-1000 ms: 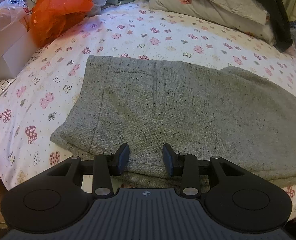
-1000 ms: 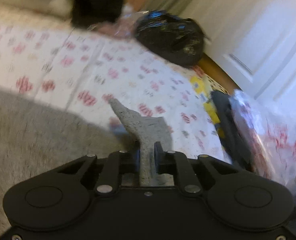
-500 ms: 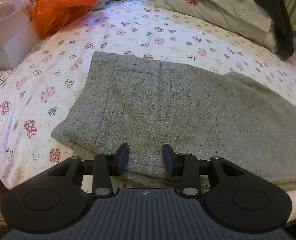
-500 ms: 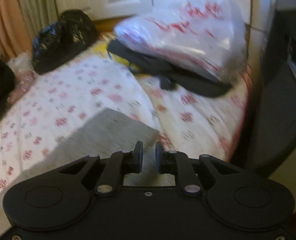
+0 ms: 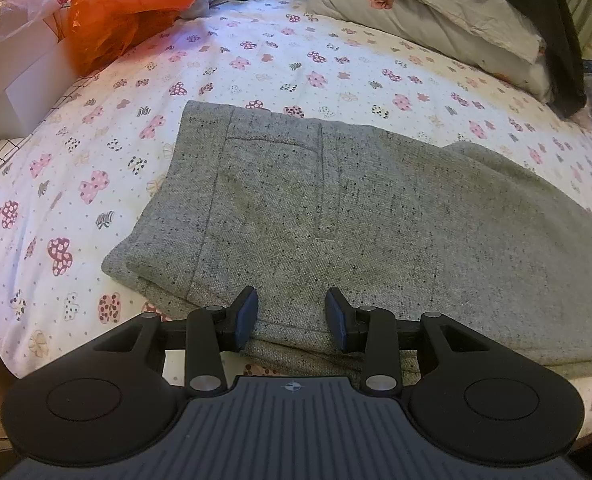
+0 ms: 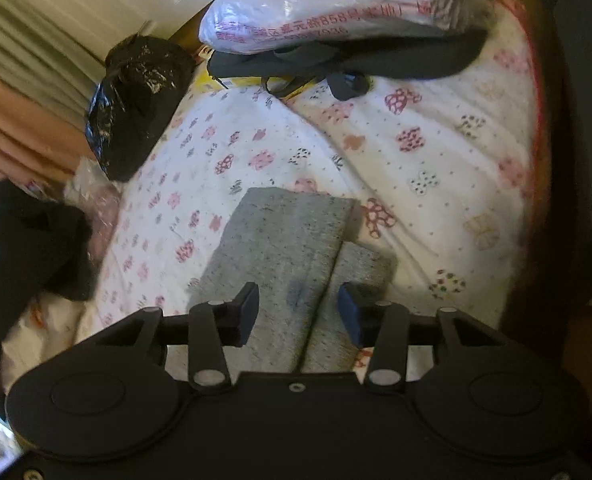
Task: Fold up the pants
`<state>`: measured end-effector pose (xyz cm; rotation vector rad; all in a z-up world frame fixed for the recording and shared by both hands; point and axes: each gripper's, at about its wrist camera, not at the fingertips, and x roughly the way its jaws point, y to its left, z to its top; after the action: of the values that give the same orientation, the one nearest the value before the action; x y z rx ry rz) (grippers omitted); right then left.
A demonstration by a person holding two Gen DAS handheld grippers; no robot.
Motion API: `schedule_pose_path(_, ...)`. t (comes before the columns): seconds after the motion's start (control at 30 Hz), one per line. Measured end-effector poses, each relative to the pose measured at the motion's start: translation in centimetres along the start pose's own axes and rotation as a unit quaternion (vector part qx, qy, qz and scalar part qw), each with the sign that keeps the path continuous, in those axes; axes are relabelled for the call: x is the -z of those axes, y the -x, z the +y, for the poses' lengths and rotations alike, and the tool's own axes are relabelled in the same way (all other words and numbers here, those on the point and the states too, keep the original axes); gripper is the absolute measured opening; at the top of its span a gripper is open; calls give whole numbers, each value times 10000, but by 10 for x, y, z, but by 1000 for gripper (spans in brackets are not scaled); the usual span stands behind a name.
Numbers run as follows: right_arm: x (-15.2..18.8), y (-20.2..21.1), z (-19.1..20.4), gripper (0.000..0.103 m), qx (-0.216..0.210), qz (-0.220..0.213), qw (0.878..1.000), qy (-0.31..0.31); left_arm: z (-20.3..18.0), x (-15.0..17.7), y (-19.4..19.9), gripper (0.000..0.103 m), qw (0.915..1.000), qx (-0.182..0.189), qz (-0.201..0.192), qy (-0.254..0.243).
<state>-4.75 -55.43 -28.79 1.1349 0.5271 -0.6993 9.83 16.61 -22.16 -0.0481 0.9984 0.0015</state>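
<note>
Grey speckled pants (image 5: 335, 208) lie folded lengthwise on the floral bedsheet (image 5: 96, 168), waistband to the left in the left wrist view. My left gripper (image 5: 291, 314) is open and empty, just above the near edge of the waist end. In the right wrist view the two leg ends (image 6: 288, 236) lie flat, one on top of the other. My right gripper (image 6: 299, 311) is open and empty just above them.
An orange plastic bag (image 5: 128, 8) and a white box (image 5: 16, 76) sit at the far left. Pillows and dark clothing (image 5: 475, 8) lie at the back. A black bag (image 6: 136, 100) and a white printed bag on a dark item (image 6: 335, 12) lie beyond the leg ends.
My right gripper has let go of the leg end, opened, and swung to look down over the laid-out leg ends. My left gripper stayed open and hardly moved.
</note>
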Motion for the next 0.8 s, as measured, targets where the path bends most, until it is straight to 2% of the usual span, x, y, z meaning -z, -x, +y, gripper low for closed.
schedule_pose_path(0.1, -4, -12, -8, 53, -94, 69, 9992, -379, 0, 0, -1, 37, 10000, -3, 2, -16)
schedule_pose_path(0.17, -5, -19, -12, 45, -248, 54, 9981, -568, 0, 0, -1, 37, 10000, -6, 5, -27)
schedule_pose_path(0.2, -5, -22, -13, 36, -279, 49, 9977, -609, 0, 0, -1, 37, 10000, -7, 6, -30)
schedule_pose_path(0.23, -5, -25, -14, 11, -265, 47, 9975, -650, 0, 0, -1, 37, 10000, -7, 5, -28)
schedule_pose_path(0.33, -1, -20, -17, 10, -157, -3, 9976, -678, 0, -1, -1, 37, 10000, 5, 5, -37)
schedule_pose_path(0.53, 2, 17, -1, 10, -113, -159, 9996, -225, 1, -2, -1, 37, 10000, 44, 31, -48)
schedule_pose_path(0.67, -1, 19, -6, 10, 92, -63, 9997, -205, 2, -2, -1, 37, 10000, 66, 61, -28)
schedule_pose_path(0.8, -1, 15, -13, 12, 152, -154, 9997, -124, 4, -3, -2, 37, 9998, 122, 141, -99)
